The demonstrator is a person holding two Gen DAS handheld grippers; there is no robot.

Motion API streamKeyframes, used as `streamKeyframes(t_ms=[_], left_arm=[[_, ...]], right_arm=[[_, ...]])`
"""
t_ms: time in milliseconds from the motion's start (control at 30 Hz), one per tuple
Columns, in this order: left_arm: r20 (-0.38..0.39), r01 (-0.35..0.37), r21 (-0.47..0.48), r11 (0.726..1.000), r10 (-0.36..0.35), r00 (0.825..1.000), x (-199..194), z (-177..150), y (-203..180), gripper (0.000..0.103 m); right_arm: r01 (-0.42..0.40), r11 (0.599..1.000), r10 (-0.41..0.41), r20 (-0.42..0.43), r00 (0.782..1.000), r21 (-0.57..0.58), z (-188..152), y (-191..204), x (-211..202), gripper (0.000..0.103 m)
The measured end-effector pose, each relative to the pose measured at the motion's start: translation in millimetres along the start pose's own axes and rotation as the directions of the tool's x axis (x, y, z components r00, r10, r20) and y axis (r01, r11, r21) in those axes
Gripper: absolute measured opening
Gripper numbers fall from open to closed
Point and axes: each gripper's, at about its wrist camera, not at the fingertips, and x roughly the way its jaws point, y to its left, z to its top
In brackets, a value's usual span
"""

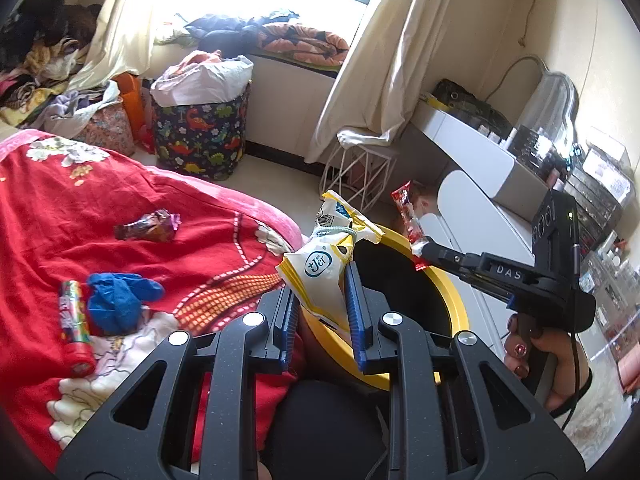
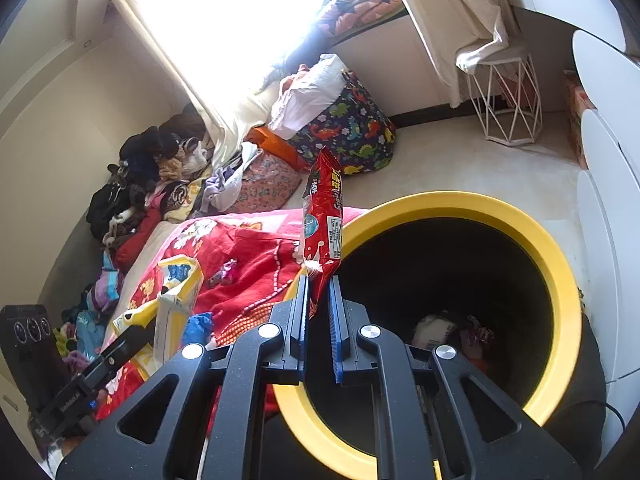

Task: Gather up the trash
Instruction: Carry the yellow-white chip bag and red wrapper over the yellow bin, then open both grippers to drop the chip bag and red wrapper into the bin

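Note:
My left gripper is shut on a yellow and white snack bag, held upright over the near rim of a black bin with a yellow rim. My right gripper is shut on the lower end of a red wrapper, which stands up above the bin's rim. Some trash lies at the bottom of the bin. On the red bedspread lie a dark crumpled wrapper, a blue crumpled piece and a candy tube.
A dinosaur-print basket full of laundry and a white wire stool stand on the floor beyond the bed. A white dresser with clutter runs along the right. Clothes are piled by the far wall. A hand grips the right tool.

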Motion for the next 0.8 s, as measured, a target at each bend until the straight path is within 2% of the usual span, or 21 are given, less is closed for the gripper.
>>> streamKeyframes(t_ms=[433, 600, 667, 700, 733, 800], left_arm=[[-0.072, 0.036, 0.062, 0.997, -0.032, 0.997, 31.6, -12.9, -35.9, 0.016], [-0.094, 0.043, 0.089, 0.995, -0.035, 0.995, 45.2, -16.6, -50.2, 0.018], [-0.099, 0.046, 0.094, 0.994, -0.036, 0.994, 49.5, -16.7, -53.3, 0.037], [-0.096, 0.043, 0.090, 0.995, -0.034, 0.995, 50.4, -15.9, -52.8, 0.055], [-0.090, 0.040, 0.081, 0.996, -0.033, 0.995, 50.2, -15.5, -51.5, 0.063], [-0.074, 0.040, 0.069, 0.997, -0.035, 0.997, 47.9, -14.9, -49.1, 0.072]], right_arm=[[0.033, 0.996, -0.032, -0.011, 0.999, 0.085, -0.6, -39.1, -13.2, 0.010], [0.032, 0.994, -0.031, -0.010, 0.999, 0.107, 1.0, -51.3, -17.6, 0.014], [0.034, 0.991, -0.034, -0.003, 0.999, 0.127, 1.0, -58.8, -20.5, 0.028], [0.037, 0.990, -0.038, 0.002, 0.999, 0.137, 1.1, -61.3, -21.9, 0.041], [0.044, 0.989, -0.046, 0.011, 0.999, 0.144, 1.0, -63.0, -23.7, 0.048], [0.042, 0.989, -0.045, 0.021, 0.999, 0.140, 1.4, -63.3, -25.6, 0.049]])
